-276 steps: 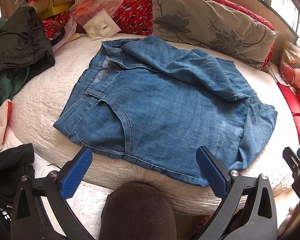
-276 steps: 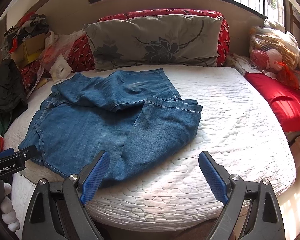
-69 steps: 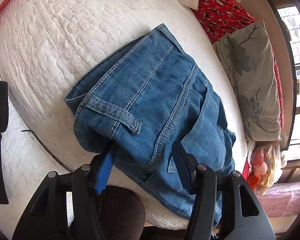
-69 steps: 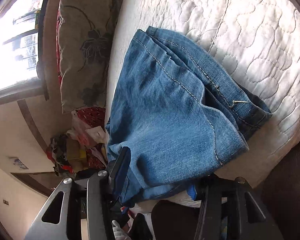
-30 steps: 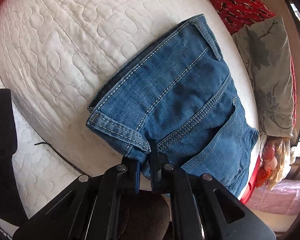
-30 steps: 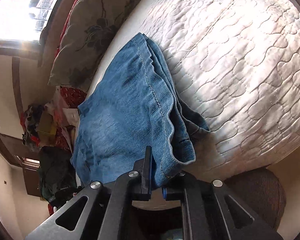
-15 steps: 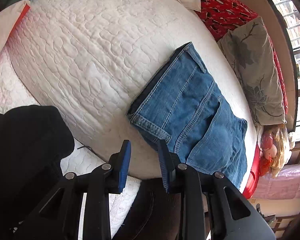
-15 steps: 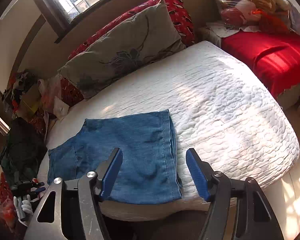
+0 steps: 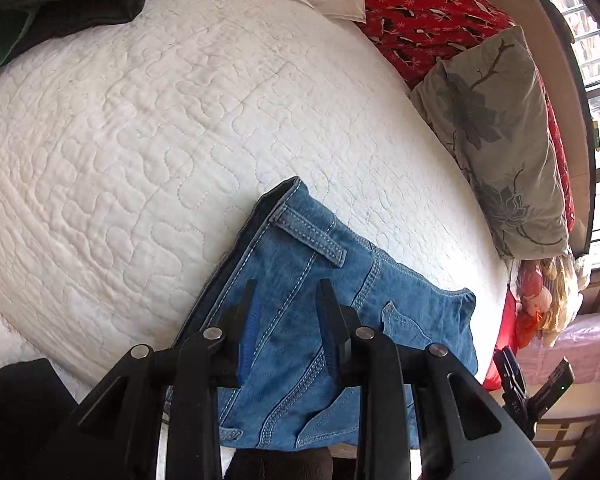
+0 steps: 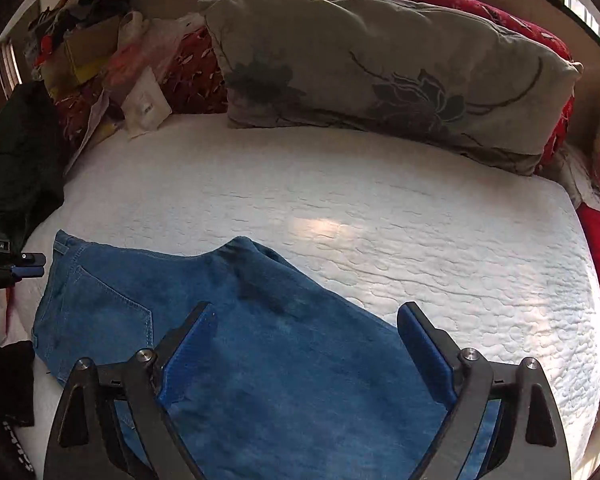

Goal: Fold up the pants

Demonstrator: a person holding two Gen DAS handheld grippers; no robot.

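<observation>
The folded blue jeans (image 9: 332, 320) are lying on the white quilted mattress (image 9: 140, 128), near its lower edge. Above the jeans, the left gripper (image 9: 286, 308) is hovering with its jaws slightly apart, gripping nothing. Beyond the jeans, a grey floral pillow (image 9: 496, 136) is leaning on red patterned bedding (image 9: 420, 12). Far left of the jeans, dark clothing (image 9: 52, 0) is resting.

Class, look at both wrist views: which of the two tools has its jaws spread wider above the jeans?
The right tool: its blue pads stand far apart and are opening, empty. The left tool shows a narrow gap above the jeans.
</observation>
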